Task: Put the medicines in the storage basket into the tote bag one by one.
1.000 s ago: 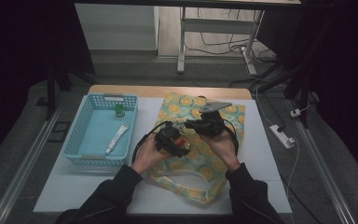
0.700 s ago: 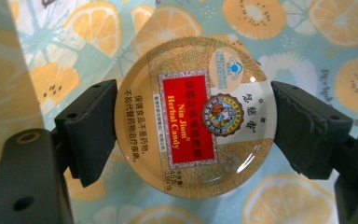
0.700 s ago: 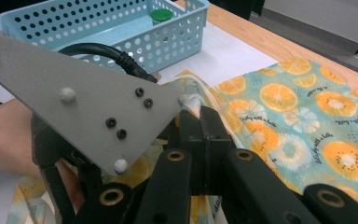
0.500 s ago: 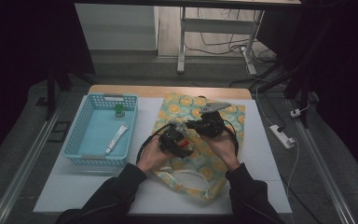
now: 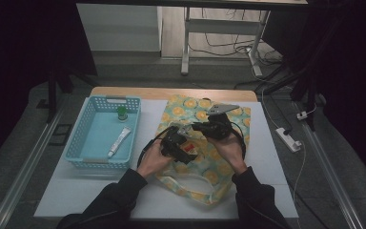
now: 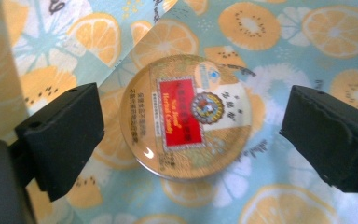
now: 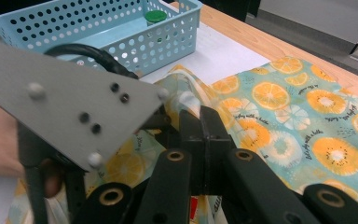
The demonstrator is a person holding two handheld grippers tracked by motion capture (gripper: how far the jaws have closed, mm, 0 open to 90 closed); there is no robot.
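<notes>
Straddling round glossy tin [image 6: 186, 116], left tool [image 6: 191, 135] just opened; right tool [image 7: 204, 140] clenched, perhaps on printed cloth [image 7: 307, 107]

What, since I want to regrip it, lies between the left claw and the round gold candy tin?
Nothing visible does. The jaws of the left claw have just been opening, and the round gold candy tin with the red label lies bare between them, touching neither, on the orange-slice printed fabric bag.
</notes>
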